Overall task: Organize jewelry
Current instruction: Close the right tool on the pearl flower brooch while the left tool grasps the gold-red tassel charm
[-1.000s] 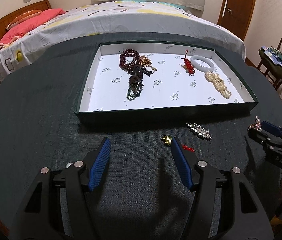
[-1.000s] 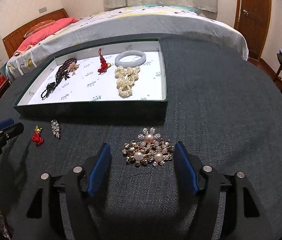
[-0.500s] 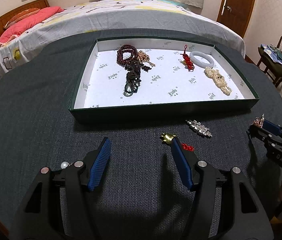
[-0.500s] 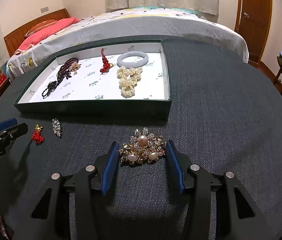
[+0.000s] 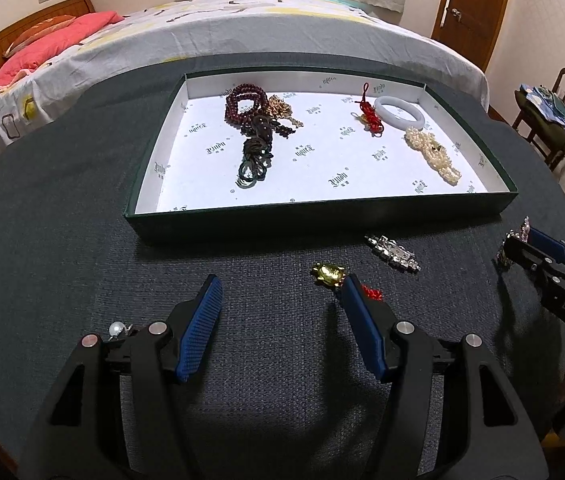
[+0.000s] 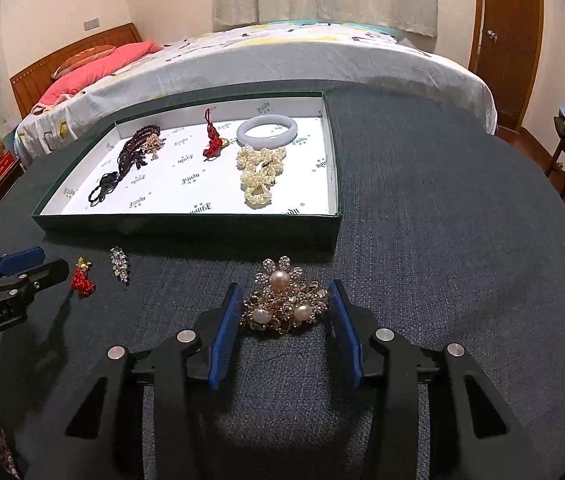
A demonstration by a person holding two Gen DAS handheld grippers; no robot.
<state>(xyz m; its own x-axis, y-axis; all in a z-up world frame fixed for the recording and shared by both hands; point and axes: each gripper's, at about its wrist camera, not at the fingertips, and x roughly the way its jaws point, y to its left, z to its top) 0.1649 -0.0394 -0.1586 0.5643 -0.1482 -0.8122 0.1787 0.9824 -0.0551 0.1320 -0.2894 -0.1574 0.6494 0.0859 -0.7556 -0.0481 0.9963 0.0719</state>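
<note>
The right hand-held gripper [image 6: 284, 312] has just been closing around the pearl brooch [image 6: 285, 300], and now both blue pads sit against its sides, so I call that a grip. The brooch lies on the dark counter [image 6: 442, 280], just in front of the green tray [image 6: 186, 224], near the tray's right front corner.

It looks like a stiff little thing, metal petals with three pearls on top, light to lift but fiddly: the thin petals could bend, the rounded pearls are slippery, and a hard squeeze could snap a stone loose. Best taken by the outer rim on two opposite sides, low down, which is about where the pads are.

It lies flat, face up, a rough triangle. One flower with its pearl points toward the tray; the two other pearls sit side by side nearer the gripper. Its wider span runs from pad to pad, parallel to the tray's front wall.

The left hand-held gripper [image 5: 280, 312] hangs over the counter in front of the tray with its jaws wide and nothing between them; a small gold charm [image 5: 328, 273] lies just beside its right fingertip
</note>
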